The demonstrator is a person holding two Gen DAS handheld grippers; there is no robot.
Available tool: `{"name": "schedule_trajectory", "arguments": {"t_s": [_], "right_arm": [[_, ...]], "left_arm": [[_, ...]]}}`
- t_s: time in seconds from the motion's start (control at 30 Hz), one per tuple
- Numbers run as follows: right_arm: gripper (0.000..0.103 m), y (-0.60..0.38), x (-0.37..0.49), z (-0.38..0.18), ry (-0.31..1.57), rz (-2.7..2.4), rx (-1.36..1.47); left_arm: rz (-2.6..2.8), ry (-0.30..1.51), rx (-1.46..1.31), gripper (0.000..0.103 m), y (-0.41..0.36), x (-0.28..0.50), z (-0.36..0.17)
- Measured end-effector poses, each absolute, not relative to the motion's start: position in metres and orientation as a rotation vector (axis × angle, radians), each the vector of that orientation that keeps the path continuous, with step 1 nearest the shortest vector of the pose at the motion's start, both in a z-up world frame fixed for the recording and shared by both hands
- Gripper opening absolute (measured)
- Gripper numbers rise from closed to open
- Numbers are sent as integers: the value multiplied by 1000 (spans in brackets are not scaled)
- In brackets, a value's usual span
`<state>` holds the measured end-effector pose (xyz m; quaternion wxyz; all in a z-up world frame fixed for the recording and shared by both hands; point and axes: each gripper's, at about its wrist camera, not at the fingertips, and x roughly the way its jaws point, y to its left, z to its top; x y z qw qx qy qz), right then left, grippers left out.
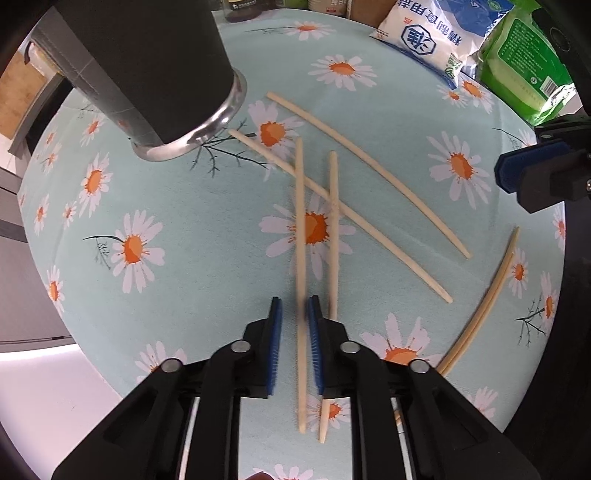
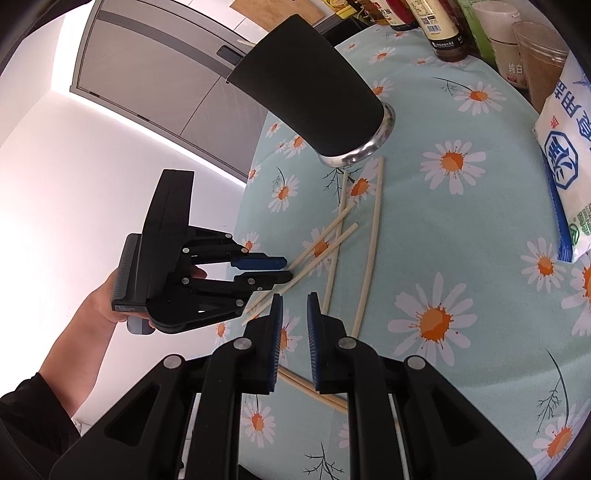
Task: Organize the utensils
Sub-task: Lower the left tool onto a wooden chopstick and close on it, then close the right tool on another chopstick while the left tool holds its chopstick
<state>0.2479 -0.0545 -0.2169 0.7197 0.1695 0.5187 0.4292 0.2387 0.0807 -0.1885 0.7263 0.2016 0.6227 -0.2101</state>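
Several pale wooden chopsticks lie scattered and crossed on the daisy-print tablecloth (image 1: 192, 206). A black utensil holder with a steel base (image 1: 162, 77) stands at the back left; it also shows in the right wrist view (image 2: 325, 96). My left gripper (image 1: 295, 314) is open, its jaws on either side of one chopstick (image 1: 301, 258) without closing on it. A second chopstick (image 1: 334, 229) lies just right of it. My right gripper (image 2: 295, 314) is open and empty above a pair of chopsticks (image 2: 314, 391) near the table's edge. The left gripper also shows in the right wrist view (image 2: 284, 269).
A white and blue salt bag (image 1: 424, 33) and a green packet (image 1: 524, 66) lie at the back right. Bottles and jars (image 2: 443, 26) line the far edge. The table's left edge drops to a white floor and grey cabinets (image 2: 155, 74).
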Motion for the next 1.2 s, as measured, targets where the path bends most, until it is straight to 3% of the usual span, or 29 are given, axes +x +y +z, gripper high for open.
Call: {"name": "schedule_trajectory", "arguments": {"t_s": [0.23, 0.63, 1.2], "right_arm": [[15, -54, 249, -215, 1148, 948, 381], [15, -39, 243, -217, 1223, 952, 406], [18, 19, 272, -259, 1558, 652, 689]], "left_arm": [[-464, 1388, 426, 4, 74, 246, -188], [-464, 1362, 305, 4, 107, 249, -180], [-318, 1173, 108, 4, 168, 196, -122]]}}
